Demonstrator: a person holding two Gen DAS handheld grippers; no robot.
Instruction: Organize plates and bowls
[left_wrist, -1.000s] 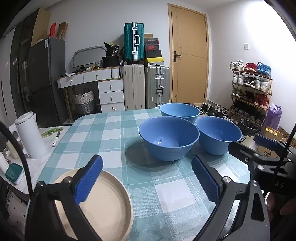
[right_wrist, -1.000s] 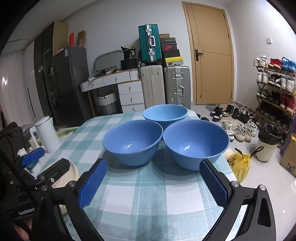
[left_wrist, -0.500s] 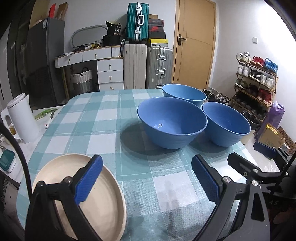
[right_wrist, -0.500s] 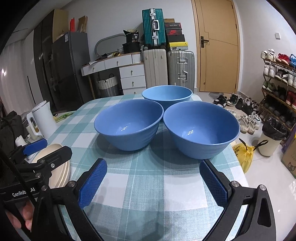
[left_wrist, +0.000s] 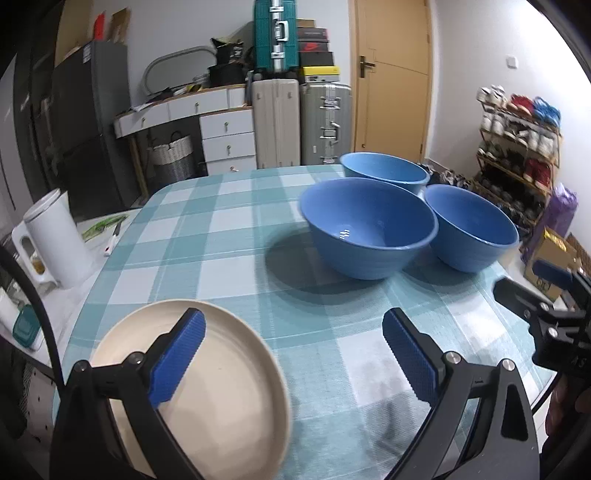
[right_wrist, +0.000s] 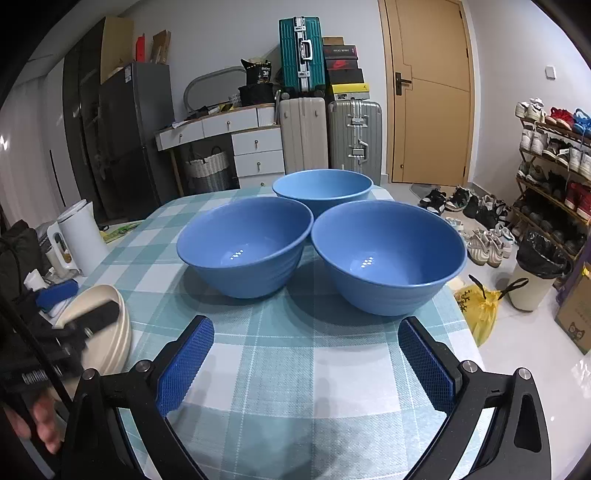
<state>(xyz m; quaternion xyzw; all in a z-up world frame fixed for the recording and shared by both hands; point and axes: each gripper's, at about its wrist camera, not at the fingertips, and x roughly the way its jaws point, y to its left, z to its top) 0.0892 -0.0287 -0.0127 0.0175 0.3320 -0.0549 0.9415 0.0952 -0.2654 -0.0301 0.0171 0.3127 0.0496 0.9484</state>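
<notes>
Both hand-held grippers wide open, nothing grasped yet

The left hand-held gripper (left_wrist: 291, 354) hangs spread over the near left of the counter (left_wrist: 236, 236), one finger above the cream plate (left_wrist: 207, 398), seemingly lining up on its rim. The right hand-held gripper (right_wrist: 306, 365) gapes, empty, facing three blue bowls (right_wrist: 245, 245) clustered at the far right, rims close together. Judged from this, each gripper has been given its own kind of dish to stack.

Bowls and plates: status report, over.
Both grippers, left and right, open, empty. Three blue bowls unstacked. Cream plates under left jaws. Nothing in the way.
</notes>
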